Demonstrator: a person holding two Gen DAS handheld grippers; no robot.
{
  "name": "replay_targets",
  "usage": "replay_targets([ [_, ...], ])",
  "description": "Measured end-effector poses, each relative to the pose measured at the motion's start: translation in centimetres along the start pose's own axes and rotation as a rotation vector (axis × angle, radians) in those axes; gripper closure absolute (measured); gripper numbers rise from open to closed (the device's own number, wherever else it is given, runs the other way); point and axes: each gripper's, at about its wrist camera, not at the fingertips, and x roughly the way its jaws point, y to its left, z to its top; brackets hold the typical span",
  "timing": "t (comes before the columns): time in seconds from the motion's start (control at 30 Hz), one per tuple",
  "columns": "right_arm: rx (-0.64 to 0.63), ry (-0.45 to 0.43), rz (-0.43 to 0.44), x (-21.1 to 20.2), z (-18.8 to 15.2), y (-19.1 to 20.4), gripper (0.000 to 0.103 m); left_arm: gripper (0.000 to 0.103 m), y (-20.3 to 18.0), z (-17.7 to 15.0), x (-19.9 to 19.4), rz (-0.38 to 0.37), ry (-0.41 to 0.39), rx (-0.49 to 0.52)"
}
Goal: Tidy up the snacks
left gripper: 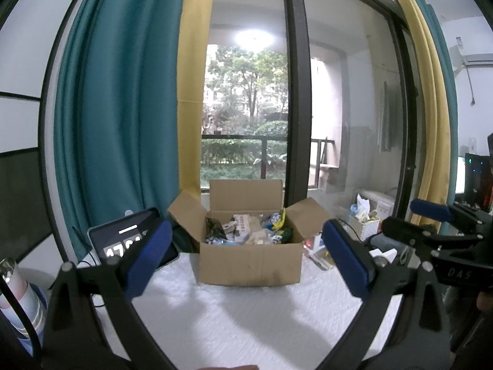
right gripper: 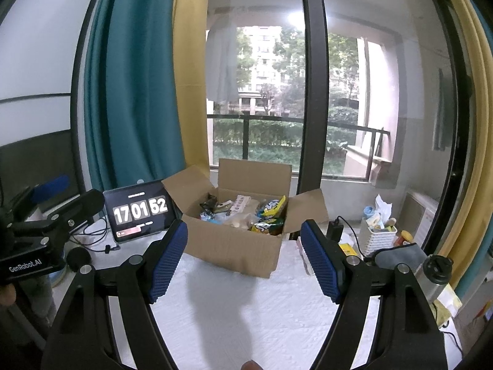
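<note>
- Plainly, the cardboard box (right gripper: 237, 243) is the landmark: it stands on the white-covered desk (right gripper: 246, 314) with all four flaps folded outward, so its inside can be reached from above.
- Inside the box lie the snacks (right gripper: 246, 212) — yellow and green bags toward its right side, pale packets and a dark one toward its left. They are heaped loosely rather than in rows.
- On the cover in front of the box no snack shows in either view. That fits two stages: snacks gathered into the box, or snacks waiting there to be sorted out; these views cannot settle which.
- In front of the box, on its left, the left tool (left gripper: 246, 256) is held with its blue pads spread wide and nothing between them.
- On the box's right, the right tool (right gripper: 245, 259) likewise has its jaws far apart and grips nothing — both look aimed at the box, probably so either can reach in.
- Left of the box a tablet (right gripper: 138, 212) leans upright showing a clock, facing the person.
- Right of the box stands a white basket (right gripper: 374, 240) of small items, apart from the snacks; a dark-lidded bottle (right gripper: 436, 273) stands further right.
</note>
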Motion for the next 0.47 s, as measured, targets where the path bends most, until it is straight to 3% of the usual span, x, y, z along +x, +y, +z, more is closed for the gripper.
replay_targets([
  [0.47,-0.007,-0.002,0.009,0.8,0.2,-0.6,0.024,0.004,-0.5,0.0,2.0,-0.023,0.016,0.015],
])
